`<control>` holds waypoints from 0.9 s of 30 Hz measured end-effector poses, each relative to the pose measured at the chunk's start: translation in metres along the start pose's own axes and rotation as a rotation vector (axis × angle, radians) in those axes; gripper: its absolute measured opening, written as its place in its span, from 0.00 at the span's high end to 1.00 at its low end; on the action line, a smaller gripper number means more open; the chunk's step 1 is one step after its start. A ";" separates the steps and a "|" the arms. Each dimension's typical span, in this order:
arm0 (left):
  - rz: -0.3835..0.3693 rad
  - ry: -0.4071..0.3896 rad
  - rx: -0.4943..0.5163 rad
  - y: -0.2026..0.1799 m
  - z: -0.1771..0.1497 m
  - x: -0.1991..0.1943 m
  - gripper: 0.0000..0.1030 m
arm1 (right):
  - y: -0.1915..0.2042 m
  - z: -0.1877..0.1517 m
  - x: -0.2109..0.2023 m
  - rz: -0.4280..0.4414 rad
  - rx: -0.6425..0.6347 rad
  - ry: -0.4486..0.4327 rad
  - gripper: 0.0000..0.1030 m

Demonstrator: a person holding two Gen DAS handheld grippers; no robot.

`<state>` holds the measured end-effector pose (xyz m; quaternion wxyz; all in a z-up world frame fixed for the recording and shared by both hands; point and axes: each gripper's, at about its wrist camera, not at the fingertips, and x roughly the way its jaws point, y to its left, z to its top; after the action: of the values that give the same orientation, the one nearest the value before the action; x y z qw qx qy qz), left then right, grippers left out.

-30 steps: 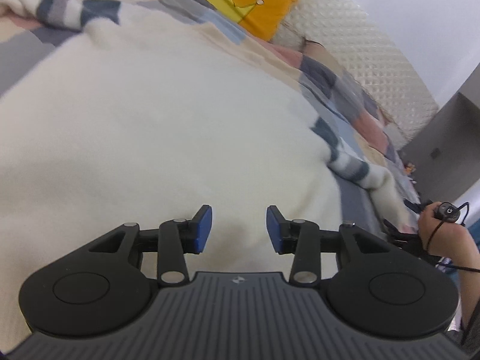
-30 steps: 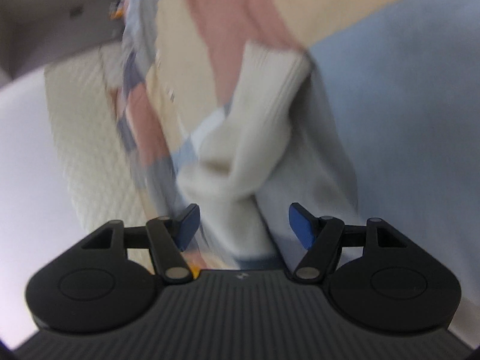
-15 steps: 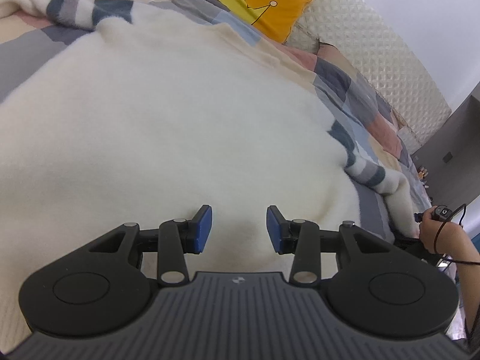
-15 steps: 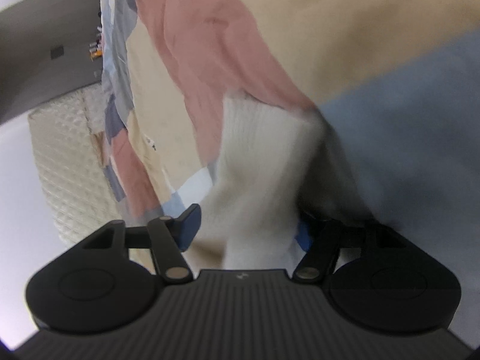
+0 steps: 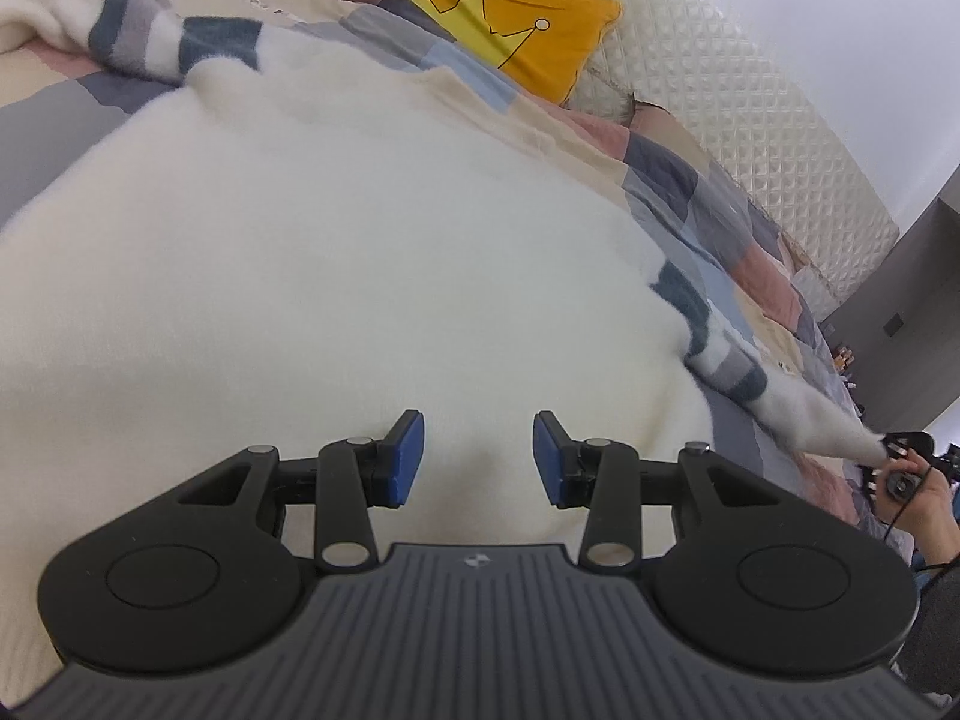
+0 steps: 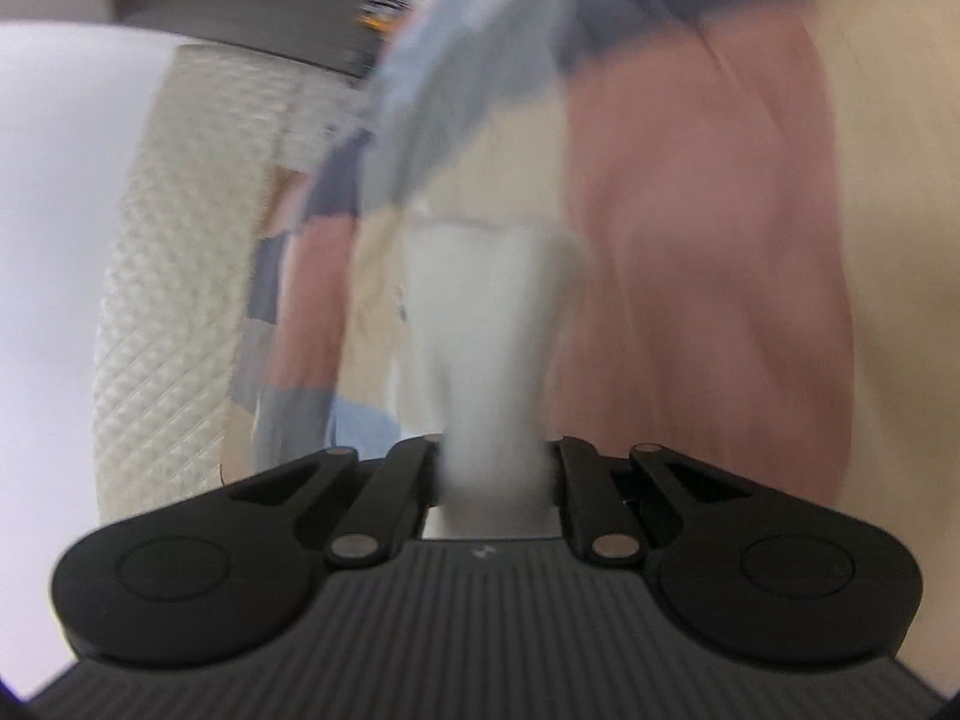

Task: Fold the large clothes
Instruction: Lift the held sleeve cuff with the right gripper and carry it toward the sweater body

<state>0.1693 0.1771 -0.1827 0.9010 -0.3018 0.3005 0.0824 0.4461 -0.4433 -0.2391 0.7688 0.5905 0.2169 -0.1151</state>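
Right gripper (image 6: 495, 468) now clamped on the ribbed white cuff (image 6: 489, 324) of the fluffy cream sweater's sleeve; jaws just closed in from a wide stance a second ago, with the cuff between them throughout, and now pinching it tight. Heavy blur across the right wrist view, patchwork bedspread (image 6: 708, 300) of pink, beige and grey-blue smeared behind the cuff. In the left wrist view, at the right edge of the frame, the striped blue-grey-and-white sleeve (image 5: 750, 378) drawn out taut toward the person's hand (image 5: 918, 498), cuff tip lifted off the bed rather than lying slack as it did a second ago.

Left gripper (image 5: 479, 459) hovering partly open at lower centre of its frame, blue pads (image 5: 407, 459) apart, nothing between them, no real shift from a second ago. Fluffy cream sweater (image 5: 330, 252) spread flat across the bedspread, filling the middle of the frame; second striped sleeve (image 5: 150, 39) at upper left; yellow crown-print cushion (image 5: 516, 18) and quilted white headboard (image 5: 750, 114) at the top.

Meaning for the task: sleeve secured, probably ready to be carried inward across the body for a first fold. Risk of dragging the whole sweater askew with the body unpinned.
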 end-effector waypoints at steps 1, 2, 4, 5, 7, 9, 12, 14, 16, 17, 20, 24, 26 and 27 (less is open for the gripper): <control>-0.002 0.002 0.001 -0.001 0.000 0.001 0.55 | 0.002 0.013 -0.001 0.011 -0.028 0.003 0.90; -0.004 0.003 0.001 -0.001 0.001 0.001 0.55 | 0.003 0.023 0.000 0.028 -0.050 0.012 0.90; -0.007 0.008 0.001 0.000 0.003 0.003 0.55 | 0.001 0.036 -0.003 0.052 -0.111 0.022 0.90; -0.007 0.009 0.000 0.001 0.003 0.003 0.55 | -0.003 0.037 -0.006 0.047 -0.129 0.024 0.90; -0.006 0.011 0.001 0.003 0.005 0.004 0.55 | -0.019 0.035 -0.004 0.029 -0.112 0.040 0.90; -0.005 0.010 0.003 0.005 0.006 0.004 0.55 | -0.040 0.028 -0.002 -0.006 -0.075 0.047 0.90; -0.001 0.008 0.003 0.006 0.005 0.002 0.55 | -0.069 0.018 0.006 -0.040 0.012 0.052 0.89; 0.004 0.012 0.000 0.006 0.004 0.002 0.55 | -0.083 0.016 0.012 -0.009 0.078 0.054 0.89; 0.004 0.015 -0.001 0.007 0.004 0.003 0.55 | -0.086 0.014 0.009 0.008 0.084 0.056 0.89; 0.004 0.017 0.000 0.006 0.004 0.004 0.55 | -0.084 0.014 0.009 0.010 0.074 0.063 0.87; 0.001 0.019 0.008 0.003 0.004 0.005 0.55 | -0.079 0.021 0.003 0.010 0.050 0.084 0.85; -0.010 0.019 0.013 0.001 0.007 0.006 0.55 | -0.067 0.029 -0.002 -0.075 0.026 0.149 0.85; -0.013 0.016 0.020 -0.001 0.006 0.005 0.55 | -0.065 0.030 -0.014 -0.086 0.011 0.176 0.84; -0.015 0.016 0.021 -0.001 0.005 0.005 0.55 | -0.062 0.030 -0.019 -0.080 0.009 0.193 0.84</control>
<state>0.1761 0.1796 -0.1816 0.9023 -0.2951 0.3063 0.0702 0.4087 -0.4909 -0.2776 0.7364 0.5932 0.3129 -0.0890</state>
